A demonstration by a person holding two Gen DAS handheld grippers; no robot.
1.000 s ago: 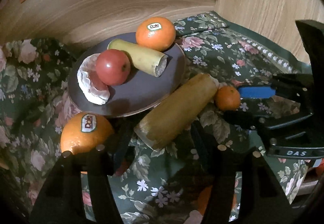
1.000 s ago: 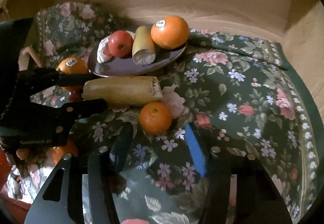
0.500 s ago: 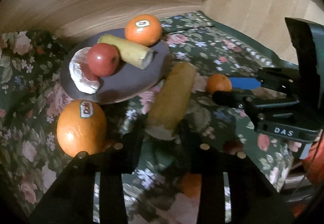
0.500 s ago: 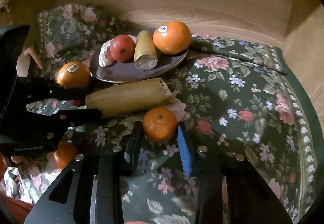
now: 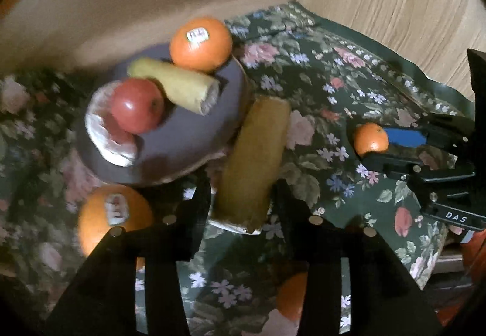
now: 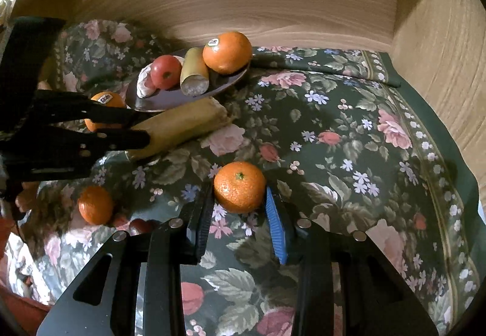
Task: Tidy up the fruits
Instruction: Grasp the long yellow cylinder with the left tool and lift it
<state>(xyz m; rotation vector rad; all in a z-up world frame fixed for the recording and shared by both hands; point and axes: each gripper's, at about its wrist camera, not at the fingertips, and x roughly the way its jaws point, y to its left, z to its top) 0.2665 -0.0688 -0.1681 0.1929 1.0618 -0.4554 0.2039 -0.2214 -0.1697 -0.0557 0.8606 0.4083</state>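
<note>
A dark plate (image 5: 182,147) (image 6: 224,82) holds a red apple (image 5: 136,110) (image 6: 165,72), a short yellow banana piece (image 5: 179,88) (image 6: 194,72), a stickered orange (image 5: 200,43) (image 6: 226,52) and a white peel. My left gripper (image 5: 243,193) (image 6: 145,129) is shut on the near end of a long yellow banana piece (image 5: 255,160) (image 6: 182,126) that leans at the plate's edge. My right gripper (image 6: 238,202) (image 5: 376,147) is shut on a small mandarin (image 6: 240,187) (image 5: 370,138) on the floral cloth.
Another stickered orange (image 5: 115,214) (image 6: 104,102) lies left of the plate. A further mandarin (image 6: 95,204) (image 5: 293,296) lies near the cloth's front edge. Wooden walls close the back and the right side. The floral cloth (image 6: 349,135) stretches to the right.
My left gripper closed in on the long banana piece and turned it end-on. My right gripper moved onto the mandarin and shut on it, away from the banana.
</note>
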